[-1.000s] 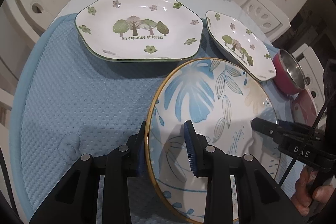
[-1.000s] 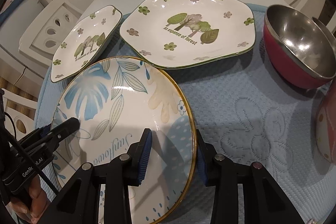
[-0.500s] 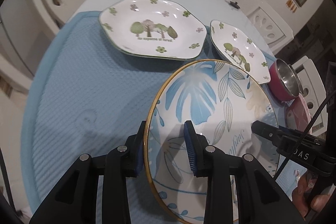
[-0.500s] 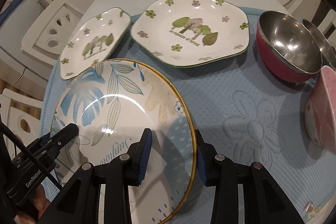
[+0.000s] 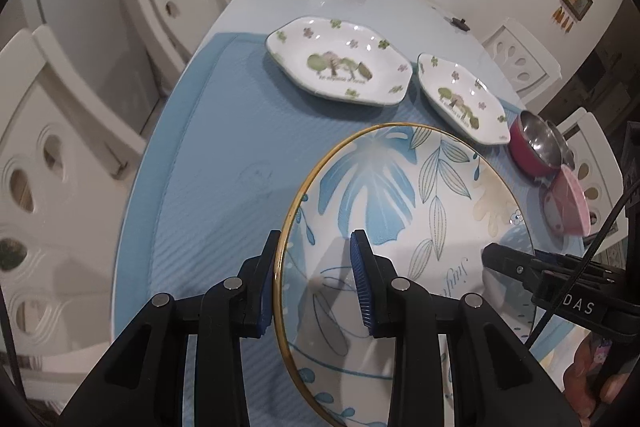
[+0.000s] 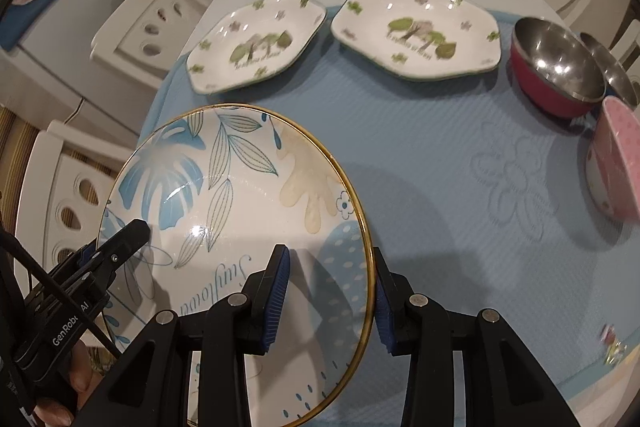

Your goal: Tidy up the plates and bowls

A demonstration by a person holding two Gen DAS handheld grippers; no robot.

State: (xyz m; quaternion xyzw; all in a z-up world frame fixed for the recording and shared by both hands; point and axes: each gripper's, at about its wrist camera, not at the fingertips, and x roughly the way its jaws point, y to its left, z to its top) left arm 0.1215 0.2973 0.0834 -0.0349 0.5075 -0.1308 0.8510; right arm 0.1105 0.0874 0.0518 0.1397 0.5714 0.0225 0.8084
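Gold-rimmed, the leaf plate (image 5: 400, 227) hangs above the blue mat (image 5: 224, 131), your left gripper (image 5: 316, 283) and right gripper (image 6: 330, 291) clamping opposite rims. Beyond it: two forest plates (image 6: 416, 31), red bowl (image 6: 556, 71), pink bowl (image 6: 616, 163).

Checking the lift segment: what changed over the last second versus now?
Both grippers, left and right, have raised the blue leaf plate off the blue mat; the table looks farther below. Grips unchanged, one on each side of the rim. The two forest plates, red bowl and pink bowl stayed put.
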